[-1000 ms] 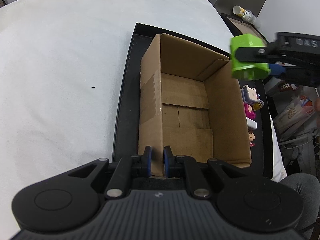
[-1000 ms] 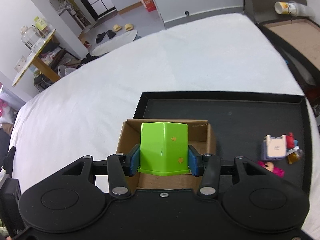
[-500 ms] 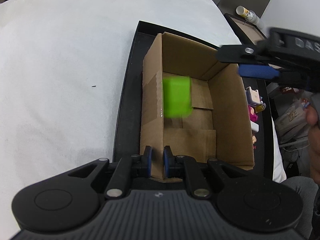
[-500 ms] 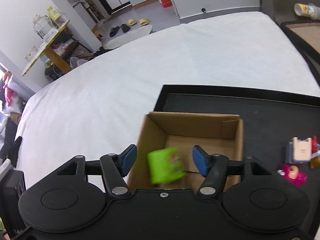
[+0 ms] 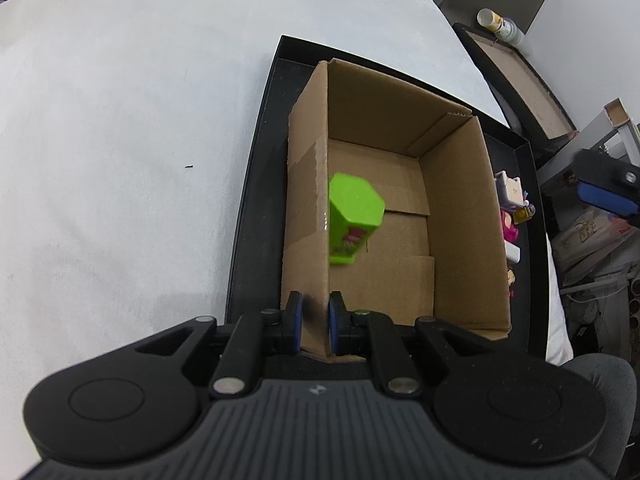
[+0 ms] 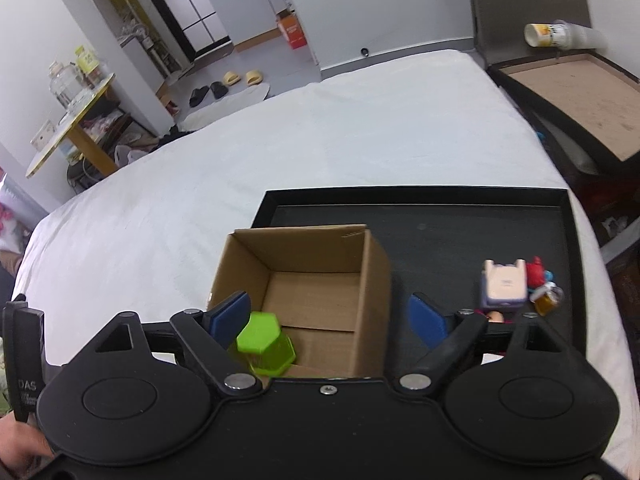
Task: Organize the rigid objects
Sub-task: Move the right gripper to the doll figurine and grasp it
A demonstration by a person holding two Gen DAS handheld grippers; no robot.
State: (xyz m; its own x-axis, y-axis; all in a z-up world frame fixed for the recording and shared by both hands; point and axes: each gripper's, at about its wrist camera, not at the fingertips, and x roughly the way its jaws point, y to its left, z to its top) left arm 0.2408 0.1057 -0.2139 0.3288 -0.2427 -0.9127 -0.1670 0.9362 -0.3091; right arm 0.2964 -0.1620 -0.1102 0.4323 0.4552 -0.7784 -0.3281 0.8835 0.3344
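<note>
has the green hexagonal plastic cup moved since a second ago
Yes: the green hexagonal plastic cup left the right gripper and dropped into the cardboard box.

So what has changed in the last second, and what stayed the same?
The right gripper opened and let go of the green hexagonal plastic container. It dropped into the open brown cardboard box and now lies tilted against the box's left wall. The left gripper stayed clamped on the box's near wall. The small toys on the black tray did not move.

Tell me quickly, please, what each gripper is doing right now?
Left gripper: shut on the brown cardboard box wall.
Right gripper: open, holding nothing; the lime-green hexagonal container lies in the box.
</note>
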